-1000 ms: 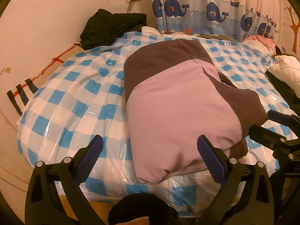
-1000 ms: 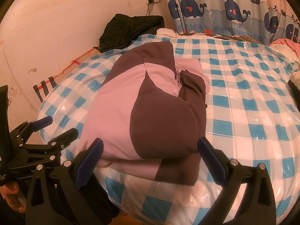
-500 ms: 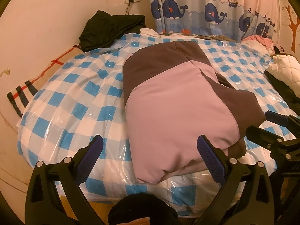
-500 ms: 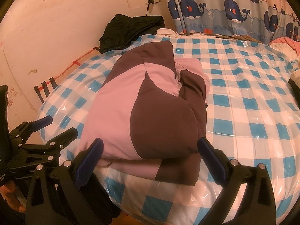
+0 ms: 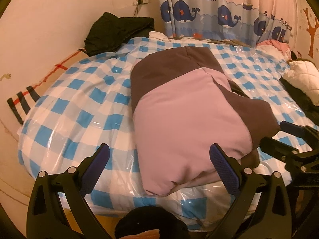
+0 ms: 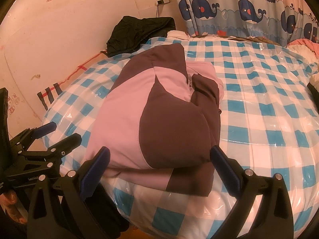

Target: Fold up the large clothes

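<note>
A: Lying folded on the blue-checked bed cover (image 5: 75,107), the pink-and-brown jacket (image 5: 185,123) sits near the front edge, brown panel toward the whale curtain (image 5: 219,14).

B: Noted. Left gripper (image 5: 159,157)?

A: Fingers spread wide, nothing between them. It hangs over the front edge, one pad over the checked cover, the other in front of the jacket's pink corner. Contact cannot be told.

B: Right gripper (image 6: 159,157)?

A: Also spread apart and empty, facing the jacket's near fold. In the right wrist view the left gripper shows at the lower left, off the jacket.

B: Surroundings?

A: Black garment (image 6: 139,31) bunched at the far corner by the wall; white quilted item (image 5: 303,77) at the right edge.
</note>
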The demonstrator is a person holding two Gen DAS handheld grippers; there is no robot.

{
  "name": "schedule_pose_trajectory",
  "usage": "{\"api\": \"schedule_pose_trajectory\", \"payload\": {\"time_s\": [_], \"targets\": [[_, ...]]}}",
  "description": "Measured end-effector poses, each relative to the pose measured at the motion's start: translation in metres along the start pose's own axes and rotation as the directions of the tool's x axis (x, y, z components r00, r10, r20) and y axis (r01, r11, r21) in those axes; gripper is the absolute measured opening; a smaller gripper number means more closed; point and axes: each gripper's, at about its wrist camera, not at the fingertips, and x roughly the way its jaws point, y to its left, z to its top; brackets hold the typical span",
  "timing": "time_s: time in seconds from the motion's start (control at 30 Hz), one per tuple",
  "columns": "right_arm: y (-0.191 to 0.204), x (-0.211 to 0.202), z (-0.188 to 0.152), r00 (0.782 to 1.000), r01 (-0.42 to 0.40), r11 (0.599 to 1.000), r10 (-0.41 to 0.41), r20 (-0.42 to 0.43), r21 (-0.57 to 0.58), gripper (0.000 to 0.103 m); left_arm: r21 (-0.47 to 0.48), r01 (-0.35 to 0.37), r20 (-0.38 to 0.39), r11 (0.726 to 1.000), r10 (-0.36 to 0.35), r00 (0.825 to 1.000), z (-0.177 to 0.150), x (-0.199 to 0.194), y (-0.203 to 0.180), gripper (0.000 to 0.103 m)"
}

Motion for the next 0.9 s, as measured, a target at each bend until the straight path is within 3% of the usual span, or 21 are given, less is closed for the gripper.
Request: {"api": "schedule_pose_trajectory", "payload": {"time_s": [0.3,0.9], "targets": [[-0.0007,-0.0004,-0.0001,1.0,-0.002,1.0,0.002,0.0,0.001,0.097,-0.028,0.014,-0.006,0.999,-0.015,1.0,-0.0002,0.0018,0.0047,0.096],[-0.0004,-0.0011,-0.0004,1.0,-0.001,1.0,0.001,0.0,0.004,0.097,-0.005,-0.039,-0.019,0.999,0.039,0.999,0.0018,0.0045,0.0028,0.096]]}}
